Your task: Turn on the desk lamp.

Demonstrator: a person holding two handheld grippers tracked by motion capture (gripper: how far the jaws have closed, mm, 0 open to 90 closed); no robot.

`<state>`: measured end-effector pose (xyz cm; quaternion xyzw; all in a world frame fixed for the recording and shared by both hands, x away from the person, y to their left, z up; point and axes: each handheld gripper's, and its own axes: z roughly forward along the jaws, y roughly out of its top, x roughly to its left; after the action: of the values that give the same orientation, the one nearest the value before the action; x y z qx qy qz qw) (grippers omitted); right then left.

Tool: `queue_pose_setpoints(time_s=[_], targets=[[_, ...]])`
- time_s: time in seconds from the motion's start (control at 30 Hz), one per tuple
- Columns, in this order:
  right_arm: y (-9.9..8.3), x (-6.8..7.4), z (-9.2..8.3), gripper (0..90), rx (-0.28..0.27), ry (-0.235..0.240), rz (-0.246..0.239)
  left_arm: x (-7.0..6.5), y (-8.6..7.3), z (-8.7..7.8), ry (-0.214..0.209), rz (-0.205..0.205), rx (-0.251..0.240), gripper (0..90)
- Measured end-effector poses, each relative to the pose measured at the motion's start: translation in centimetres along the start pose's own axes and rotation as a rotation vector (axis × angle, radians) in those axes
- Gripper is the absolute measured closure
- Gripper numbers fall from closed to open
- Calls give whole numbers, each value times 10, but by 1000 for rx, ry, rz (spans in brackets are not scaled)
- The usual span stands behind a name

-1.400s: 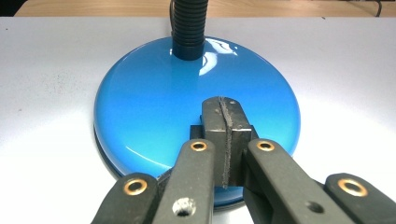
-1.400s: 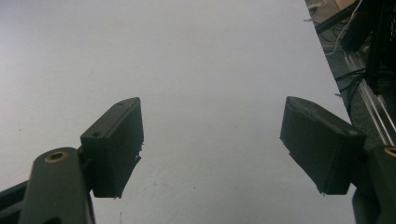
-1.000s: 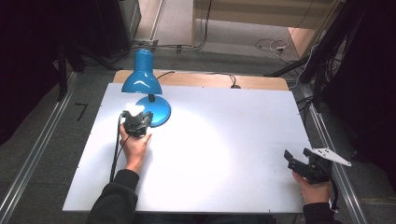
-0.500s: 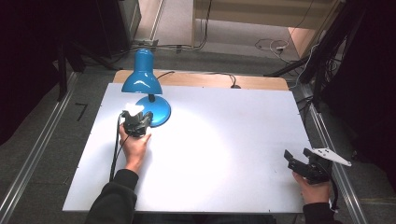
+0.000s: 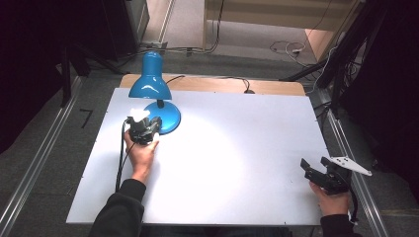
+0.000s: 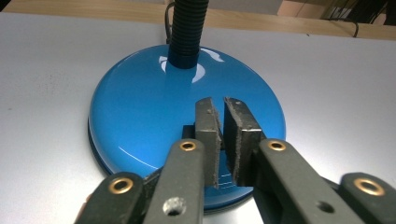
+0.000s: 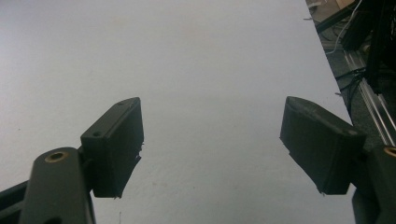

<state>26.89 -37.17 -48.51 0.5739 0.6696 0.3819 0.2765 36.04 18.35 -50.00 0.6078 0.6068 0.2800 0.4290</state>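
Blue desk lamp (image 5: 150, 86) stands at upper left of the high view, on the white table (image 5: 237, 148). Its round base (image 6: 154, 116) sits flat; black flexible neck (image 6: 187, 32) rises from the far part of the base, at top centre of the left gripper view.

Left gripper (image 5: 143, 129) is at the near edge of the base, centre-left in the high view, held in the left hand (image 5: 141, 153). In the left gripper view its jaws stand nearly together, a thin gap between the pads (image 6: 208, 135), over the lower centre of the base. A small dark block (image 6: 188, 132) shows just beside the left pad, most likely the switch. Whether the pads pinch it or press on it I cannot tell.

Key relation: switch lies directly at the left fingertips, neck straight ahead beyond them. Judgement: any move on the lamp belongs to the left hand, a short press or pinch where it is.

Right gripper (image 5: 323, 173) at lower right of the high view, near the table edge, well apart from the lamp. Jaws spread wide, nothing between them but bare table in the right gripper view (image 7: 210, 140)
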Motion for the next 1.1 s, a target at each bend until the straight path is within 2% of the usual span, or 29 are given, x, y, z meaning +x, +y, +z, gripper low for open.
queue_pose_setpoints(time_s=[0.1, 0.13, 0.17, 0.27, 0.33, 0.37, 0.4, 0.43, 0.63, 0.77, 1.1], targets=[[0, 0, 0, 198, 2, -1, 3, 0, 1, -2, 0, -6, -7, 783], [0, 0, 0, 198, 2, 0, 1, 0, 2, -3, -3, -10, -13, 727], [0, 0, 0, 198, 2, 0, 1, 0, 2, -3, 0, -9, -17, 727], [0, 1, 0, 198, 1, 2, -1, -1, 3, -4, 3, -12, -20, 625], [0, 1, 0, 198, 1, 3, -1, -1, 3, -4, 8, -13, -23, 518], [0, 1, 0, 198, 1, 3, -1, -1, 3, -4, 7, -14, -24, 518], [0, 0, 0, 198, 0, 3, -2, -1, 3, -4, 13, -15, -26, 458], [0, 0, 0, 198, 0, 3, -2, -1, 4, -5, 14, -10, -25, 458], [0, 0, 0, 198, 1, 6, -1, -4, 5, -7, -10, 5, -20, 316], [0, 1, 0, 198, 0, 6, 0, -6, 6, -9, -21, 6, -23, 281], [0, 0, -1, 198, -2, 7, -1, -6, 9, -15, -35, -2, -32, 263]])
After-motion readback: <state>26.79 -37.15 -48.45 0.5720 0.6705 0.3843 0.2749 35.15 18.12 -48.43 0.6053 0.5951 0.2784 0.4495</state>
